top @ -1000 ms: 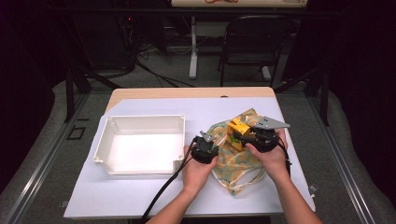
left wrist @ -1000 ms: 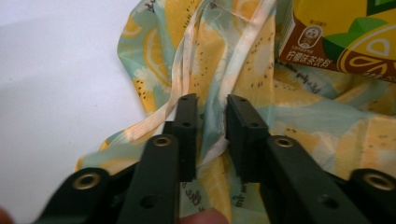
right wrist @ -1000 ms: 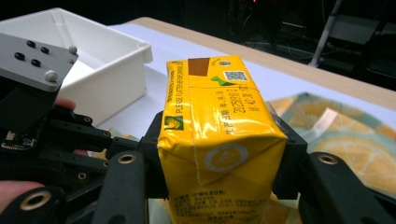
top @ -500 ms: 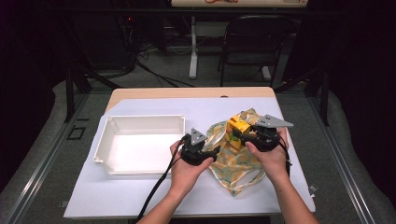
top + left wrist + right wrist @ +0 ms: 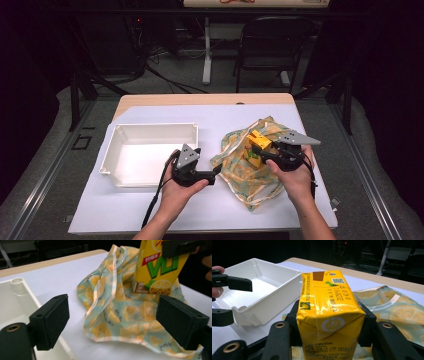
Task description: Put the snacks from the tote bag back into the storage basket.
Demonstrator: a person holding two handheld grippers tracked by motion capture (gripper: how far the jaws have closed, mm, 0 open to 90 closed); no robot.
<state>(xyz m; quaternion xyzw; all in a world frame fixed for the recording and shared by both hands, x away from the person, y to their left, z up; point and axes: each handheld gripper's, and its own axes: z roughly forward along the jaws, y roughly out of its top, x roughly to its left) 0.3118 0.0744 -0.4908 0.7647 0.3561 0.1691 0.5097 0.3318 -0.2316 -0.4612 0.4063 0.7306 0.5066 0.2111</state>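
**My equipment, as fitted**

My left gripper (image 5: 216, 172): black body, matt finish, topped with a grey three-cornered plate carrying small dark dots. A black cable trails from its rear toward me. In the left gripper view its two jaws are thick, square-edged black blocks with small screw recesses on their faces; a round arm end beside them carries a brass-coloured insert.

My right gripper (image 5: 256, 148): same black build, same grey plate, black cable along the wrist. Its own view shows black linkage arms with brass-coloured pivot bushings.

My forearms: bare, no sleeves.
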